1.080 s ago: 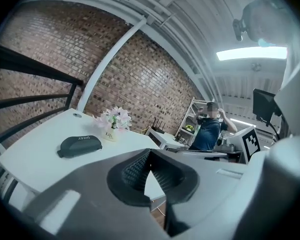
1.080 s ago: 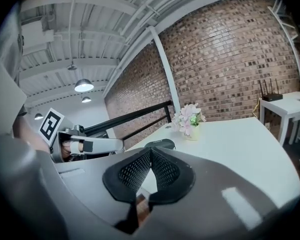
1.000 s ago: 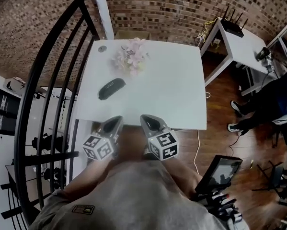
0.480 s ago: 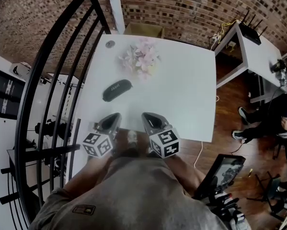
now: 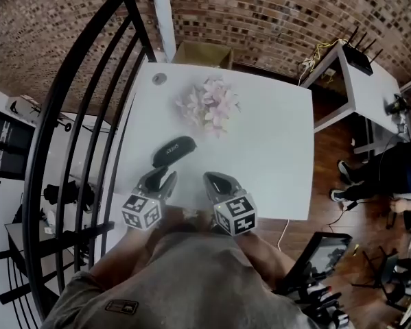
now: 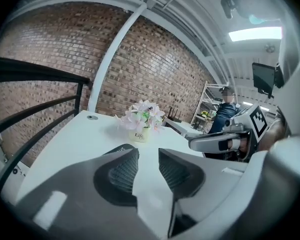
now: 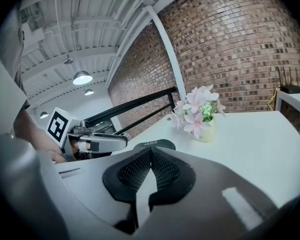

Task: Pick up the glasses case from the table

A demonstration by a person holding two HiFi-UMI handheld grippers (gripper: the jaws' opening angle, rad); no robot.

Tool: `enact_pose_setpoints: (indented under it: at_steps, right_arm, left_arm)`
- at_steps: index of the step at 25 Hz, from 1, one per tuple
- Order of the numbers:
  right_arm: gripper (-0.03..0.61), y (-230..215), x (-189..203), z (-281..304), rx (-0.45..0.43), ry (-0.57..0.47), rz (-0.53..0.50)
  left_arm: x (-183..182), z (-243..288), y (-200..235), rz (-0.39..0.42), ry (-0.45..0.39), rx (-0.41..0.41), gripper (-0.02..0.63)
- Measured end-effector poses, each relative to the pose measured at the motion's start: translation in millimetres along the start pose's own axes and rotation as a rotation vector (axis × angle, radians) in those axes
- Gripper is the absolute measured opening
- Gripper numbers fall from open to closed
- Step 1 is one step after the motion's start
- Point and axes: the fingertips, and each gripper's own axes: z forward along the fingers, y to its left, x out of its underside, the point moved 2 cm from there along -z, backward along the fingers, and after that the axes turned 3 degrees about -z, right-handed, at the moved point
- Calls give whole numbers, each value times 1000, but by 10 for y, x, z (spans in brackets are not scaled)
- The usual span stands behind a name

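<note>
Seen from above, a white square table [image 5: 274, 142] stood against a red-brown brick wall [image 5: 260, 12], with a black metal railing [image 5: 68, 125] curving along its left side. A black oval glasses case [image 5: 173, 151] lay flat on the table's near left part. A small cream pot of pink and white flowers [image 5: 210, 107] stood farther back, apart from the case.

The left gripper [image 5: 169, 176], grey with a marker cube, hovered at the near edge, its tips just short of the case. Its jaws had just been opening and stood released, with only bare tabletop between them; the case showed beyond its left jaw.

The right gripper [image 5: 210, 178] sat beside it, to the right of the case. Its jaws were clenched tip to tip, with nothing gripped.
</note>
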Motion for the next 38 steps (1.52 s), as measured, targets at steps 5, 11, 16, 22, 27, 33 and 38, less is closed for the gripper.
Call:
enact_pose_setpoints:
  at_steps: [5,11,16,22,27,33,38]
  right_arm:
    - [12,-16,-19,217,33,17,27]
    - [12,-115,5,391,87,39,61]
    - [12,-173,54,433,133,58,97]
    - [12,-217,131,487,156,82,113]
    - [12,-207,122,538,167,88,115]
    - [12,-271,115,502,194,94,121]
    - [12,-298,140,467,215,94,125]
  left_arm:
    - [-26,148,305,105,45,-2,224]
    - [142,441,625,287,175,48,315]
    - [235,647,709,444,275,88,345]
    - [458,864,745,522,396,152,357]
    - [504,974,763,535,437,173,360]
    - [572,1064,744,559,466,204,360]
    - [573,1102,747,532,435,210,357]
